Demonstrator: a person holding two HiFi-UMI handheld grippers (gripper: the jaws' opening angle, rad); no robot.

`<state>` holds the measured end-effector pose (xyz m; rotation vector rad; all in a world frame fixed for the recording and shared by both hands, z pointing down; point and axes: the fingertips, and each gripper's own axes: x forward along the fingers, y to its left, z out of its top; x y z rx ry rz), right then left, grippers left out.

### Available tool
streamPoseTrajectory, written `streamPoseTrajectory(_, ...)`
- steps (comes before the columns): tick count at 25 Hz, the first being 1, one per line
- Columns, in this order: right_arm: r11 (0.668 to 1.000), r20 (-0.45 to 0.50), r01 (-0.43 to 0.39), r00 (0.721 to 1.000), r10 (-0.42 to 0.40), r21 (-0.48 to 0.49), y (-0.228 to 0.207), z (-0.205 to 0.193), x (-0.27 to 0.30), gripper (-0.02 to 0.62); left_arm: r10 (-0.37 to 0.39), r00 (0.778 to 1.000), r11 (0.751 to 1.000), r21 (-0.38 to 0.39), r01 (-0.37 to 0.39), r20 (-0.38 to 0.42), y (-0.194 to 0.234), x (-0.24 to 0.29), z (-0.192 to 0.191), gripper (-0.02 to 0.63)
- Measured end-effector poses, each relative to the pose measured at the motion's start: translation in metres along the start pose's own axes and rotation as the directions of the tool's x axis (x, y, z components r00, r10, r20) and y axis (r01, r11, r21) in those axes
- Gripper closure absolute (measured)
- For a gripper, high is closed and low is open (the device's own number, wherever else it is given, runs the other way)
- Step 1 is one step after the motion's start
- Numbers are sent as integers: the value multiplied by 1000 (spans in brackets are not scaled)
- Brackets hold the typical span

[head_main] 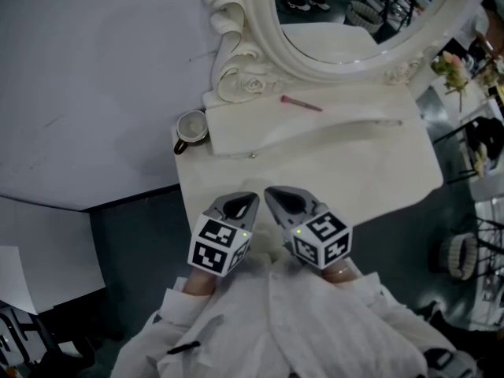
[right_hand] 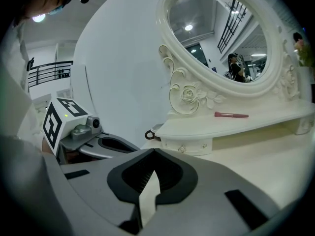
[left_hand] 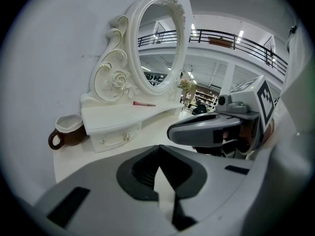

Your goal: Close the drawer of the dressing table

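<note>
The white dressing table (head_main: 331,176) carries a raised shelf (head_main: 331,120) under an oval mirror (head_main: 346,14). A small drawer (left_hand: 114,138) with round knobs sits under the shelf's left end, also seen in the right gripper view as drawer (right_hand: 189,145); its front looks about level with the shelf's edge. My left gripper (head_main: 249,201) and right gripper (head_main: 270,192) hover side by side over the table's front edge, close to the person's body, well short of the drawer. Both are shut with nothing between the jaws (left_hand: 160,168) (right_hand: 153,173).
A brown and white mug (head_main: 191,127) stands at the table's left edge beside the shelf. A pink brush (head_main: 301,103) lies on the shelf. Flowers (head_main: 450,68) and wire racks stand off the right side. A pale wall backs the table.
</note>
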<state>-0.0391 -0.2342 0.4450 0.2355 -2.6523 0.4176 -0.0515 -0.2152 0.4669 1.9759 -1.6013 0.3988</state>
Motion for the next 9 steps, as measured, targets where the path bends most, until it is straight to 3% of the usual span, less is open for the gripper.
streamPoseTrajectory(9, 1000, -11, -28, 1000, 28, 14, 4, -1, -1, 589, -6, 1000, 1000, -17, 6, -9, -6, -4, -7, 600)
